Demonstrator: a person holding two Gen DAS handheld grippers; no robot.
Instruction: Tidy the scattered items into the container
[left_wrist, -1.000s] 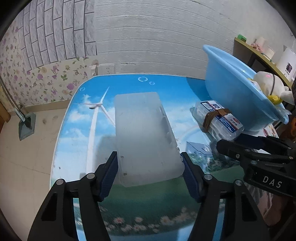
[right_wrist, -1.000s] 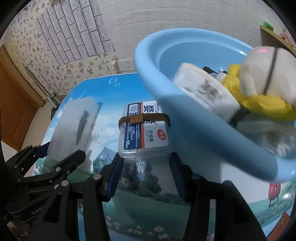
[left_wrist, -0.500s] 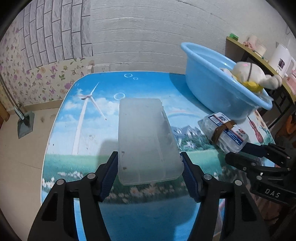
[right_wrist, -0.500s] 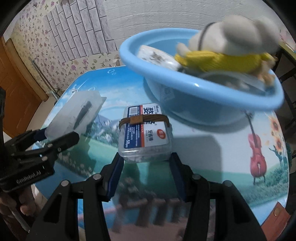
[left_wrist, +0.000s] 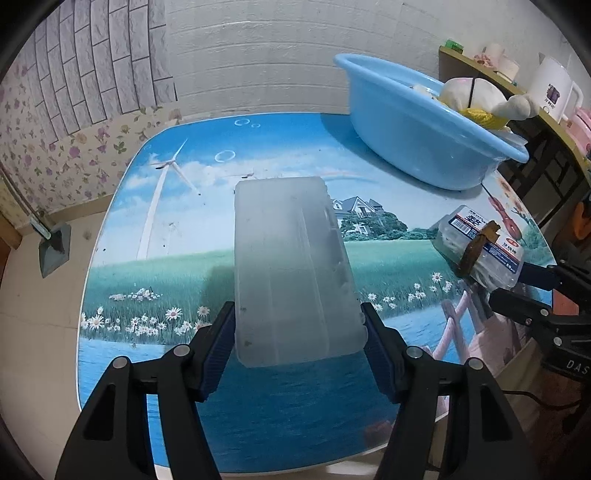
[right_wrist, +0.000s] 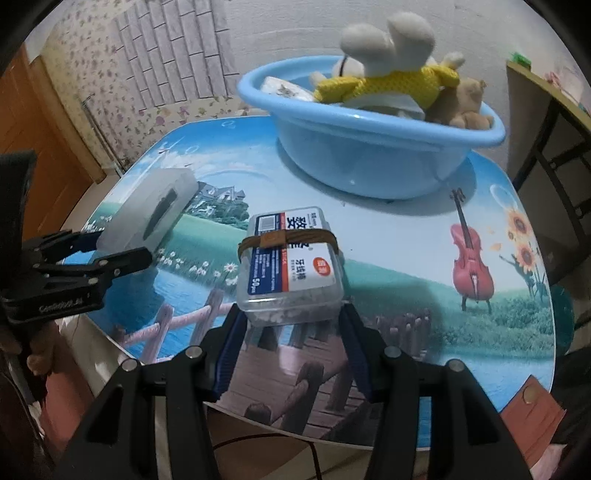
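Both grippers have pulled back from the basin (right_wrist: 369, 147), each carrying its box above the table (left_wrist: 155, 280).
Round blue plastic basin (plush toys (right_wrist: 391, 70) heaped inside) sits at the far edge; left gripper (left_wrist: 297, 343) clamps a frosted flat case (left_wrist: 291, 273); right gripper (right_wrist: 291, 332) clamps a clear labelled floss-pick box (right_wrist: 291, 266), banded brown.

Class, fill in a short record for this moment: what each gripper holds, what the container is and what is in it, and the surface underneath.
left gripper: shut on frosted plastic case
right gripper: shut on labelled clear box with a brown band
container: blue basin, on the table
in basin: plush toy in yellow, brown plush, white packet
surface: table with landscape print
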